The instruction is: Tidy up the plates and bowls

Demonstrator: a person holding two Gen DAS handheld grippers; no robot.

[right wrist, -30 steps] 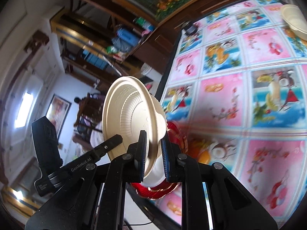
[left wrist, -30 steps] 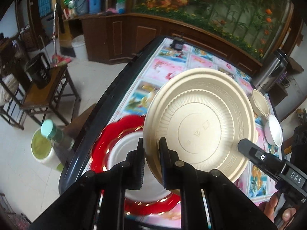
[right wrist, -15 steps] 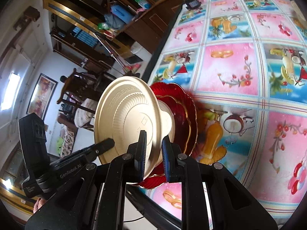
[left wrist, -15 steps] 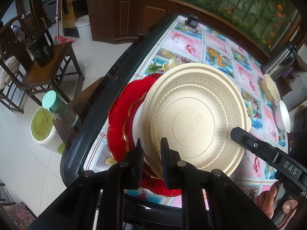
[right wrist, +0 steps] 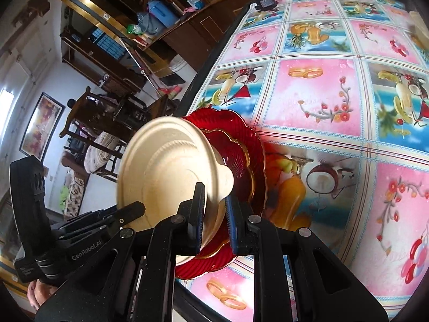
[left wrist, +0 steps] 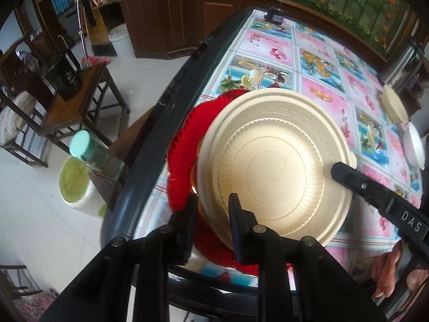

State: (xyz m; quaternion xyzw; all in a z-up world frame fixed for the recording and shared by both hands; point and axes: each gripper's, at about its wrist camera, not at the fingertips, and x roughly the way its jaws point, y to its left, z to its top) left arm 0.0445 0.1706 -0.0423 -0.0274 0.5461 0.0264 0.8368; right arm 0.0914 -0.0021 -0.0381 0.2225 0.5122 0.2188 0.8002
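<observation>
A beige ribbed plate [left wrist: 276, 161] lies on the stack of red scalloped plates [left wrist: 185, 145] at the table's near left edge. My left gripper [left wrist: 211, 209] stands around the beige plate's near rim with its jaws parted wider than the rim. My right gripper [right wrist: 214, 206] straddles the opposite rim of the beige plate [right wrist: 166, 169], jaws also apart, with the red plates [right wrist: 241, 139] beneath. A beige bowl [left wrist: 394, 104] and a white bowl [left wrist: 414, 147] sit at the far right of the table.
The table [right wrist: 308, 86] has a colourful fruit-pattern cloth and a dark rim [left wrist: 171, 99]. A steel thermos [left wrist: 402, 64] stands behind the bowls. A small dark object [left wrist: 273, 16] sits at the far table edge. A wooden chair [left wrist: 72, 102] and a green-lidded bottle [left wrist: 83, 145] stand left of the table.
Both grippers lowered the beige plate from a tilted hold down onto the red plate stack. The jaws of both grippers have opened off the plate's rim.
</observation>
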